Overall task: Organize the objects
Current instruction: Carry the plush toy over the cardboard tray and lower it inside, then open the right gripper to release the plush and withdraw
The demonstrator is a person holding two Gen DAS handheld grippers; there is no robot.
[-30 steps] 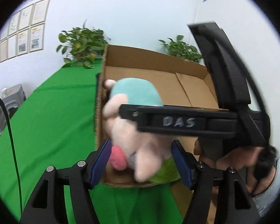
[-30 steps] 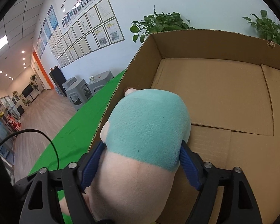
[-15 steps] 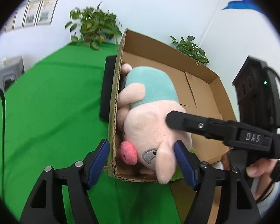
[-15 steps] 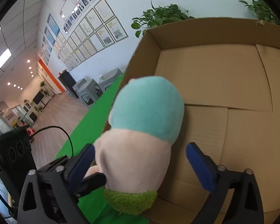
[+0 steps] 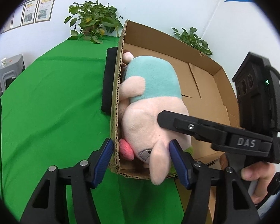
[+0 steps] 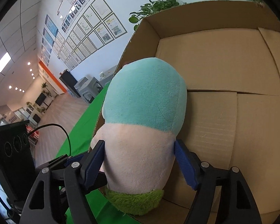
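A pink plush pig in a teal dress point(image 5: 149, 100) lies in the near left corner of an open cardboard box point(image 5: 211, 85), its head at the front wall and one ear hanging over the edge. My left gripper point(image 5: 141, 160) is open just in front of the box corner, its fingers either side of the pig's face. In the right wrist view my right gripper point(image 6: 140, 160) has its pads at both sides of the pig's pink head point(image 6: 140, 156), above the box floor point(image 6: 233, 121). A green fuzzy piece point(image 6: 136, 199) sits under the head.
The box stands on a green table cloth point(image 5: 56, 102). A black object point(image 5: 108, 82) lies against the box's left outer wall. Potted plants point(image 5: 91, 24) stand at the table's far edge by the white wall. Grey stools point(image 5: 11, 69) are at the left.
The right gripper opened wide half a second ago and has since closed in around the pig's head. The pig has settled lower into the box. The left gripper stayed open in front of the box.
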